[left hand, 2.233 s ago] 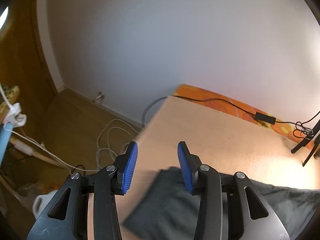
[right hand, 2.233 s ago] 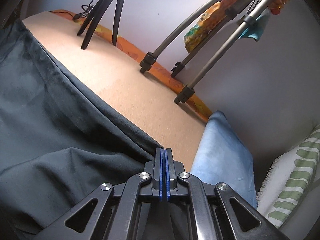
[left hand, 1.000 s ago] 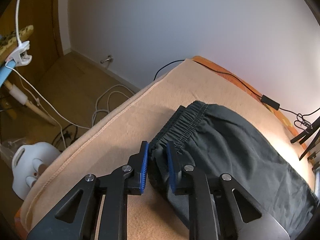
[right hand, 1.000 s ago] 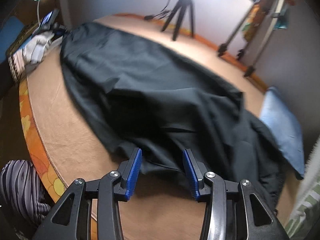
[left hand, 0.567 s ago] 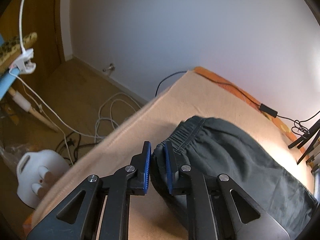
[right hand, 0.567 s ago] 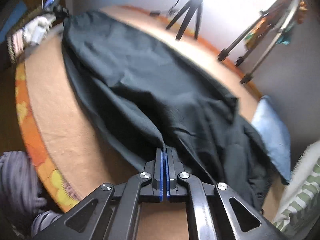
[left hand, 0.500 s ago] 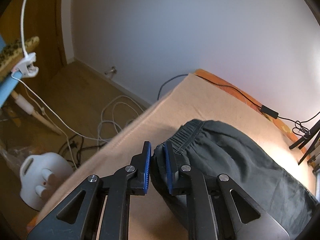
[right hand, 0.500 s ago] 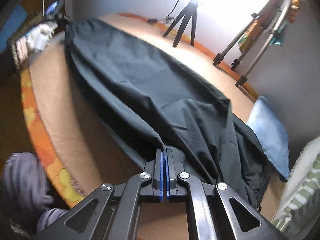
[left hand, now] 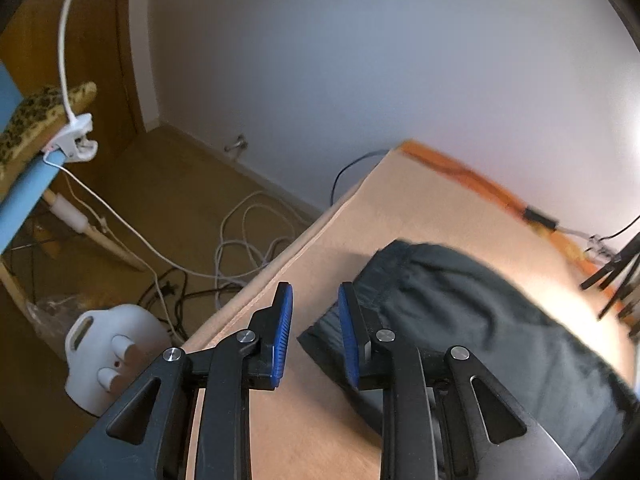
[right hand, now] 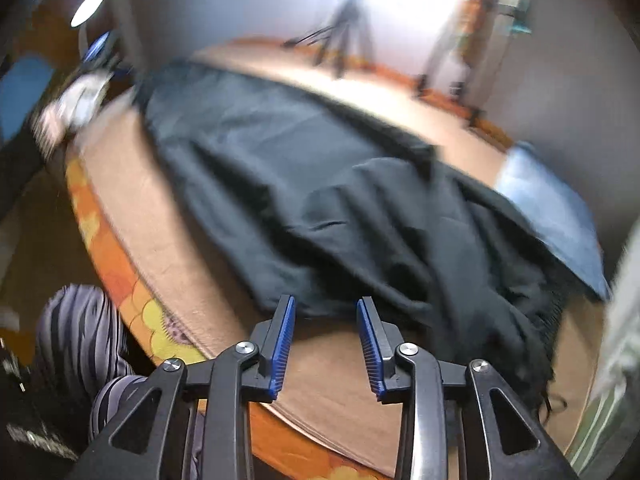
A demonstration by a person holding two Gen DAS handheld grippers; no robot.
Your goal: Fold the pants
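The dark grey pants (right hand: 320, 184) lie lengthwise on the beige bed cover (right hand: 180, 248), folded along their length. Their elastic waistband end (left hand: 400, 264) shows in the left wrist view, just right of my left gripper (left hand: 314, 308), which is open and empty above the bed's corner. My right gripper (right hand: 325, 312) is open and empty just in front of the pants' near edge. The right wrist view is blurred by motion.
A blue pillow (right hand: 552, 216) lies at the far right of the bed. Tripods (right hand: 344, 28) stand along the far edge. A black cable (left hand: 540, 216) runs along the orange bed edge. White cables (left hand: 240, 240) and a white plastic object (left hand: 108, 356) lie on the floor.
Both grippers were shut on the pants half a second ago; both have opened and let go. The right gripper has pulled back from the fabric edge.
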